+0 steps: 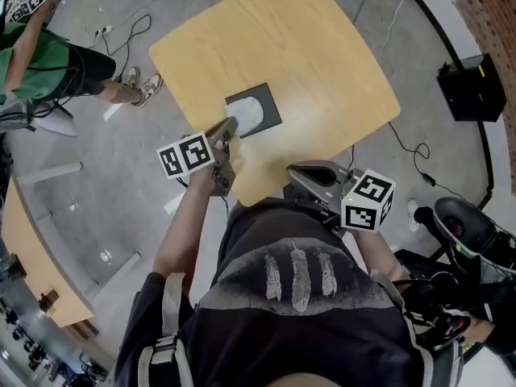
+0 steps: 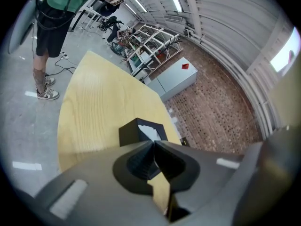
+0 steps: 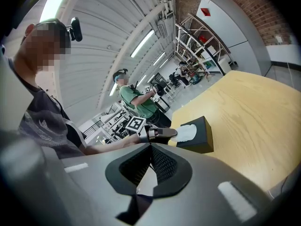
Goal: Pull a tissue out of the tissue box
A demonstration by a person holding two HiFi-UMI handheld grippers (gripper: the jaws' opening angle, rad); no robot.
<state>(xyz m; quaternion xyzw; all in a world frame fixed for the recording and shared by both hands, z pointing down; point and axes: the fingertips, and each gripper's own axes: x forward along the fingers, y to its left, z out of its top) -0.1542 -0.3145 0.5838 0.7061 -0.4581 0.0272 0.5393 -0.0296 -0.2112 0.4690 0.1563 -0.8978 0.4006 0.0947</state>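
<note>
A black tissue box [image 1: 272,101] stands near the middle of the light wooden table [image 1: 306,47], with a white tissue [image 1: 250,114] bulging from its top slot. My left gripper [image 1: 232,125] reaches to the box's near side, and its jaws are shut on the tissue's near edge. In the left gripper view the jaws [image 2: 154,143] meet right at the tissue [image 2: 150,132] on the box [image 2: 128,134]. The right gripper view shows the left gripper's tips [image 3: 175,133] at the tissue [image 3: 189,131] on the box [image 3: 203,139]. My right gripper [image 1: 292,172] hovers at the table's near edge, shut and holding nothing [image 3: 151,148].
A person in a green shirt [image 1: 36,55] stands on the floor beyond the table's left corner. Cables [image 1: 133,27] trail over the grey floor. A black case [image 1: 472,87] sits on the floor at the right. Another wooden table [image 1: 32,248] lies at the lower left.
</note>
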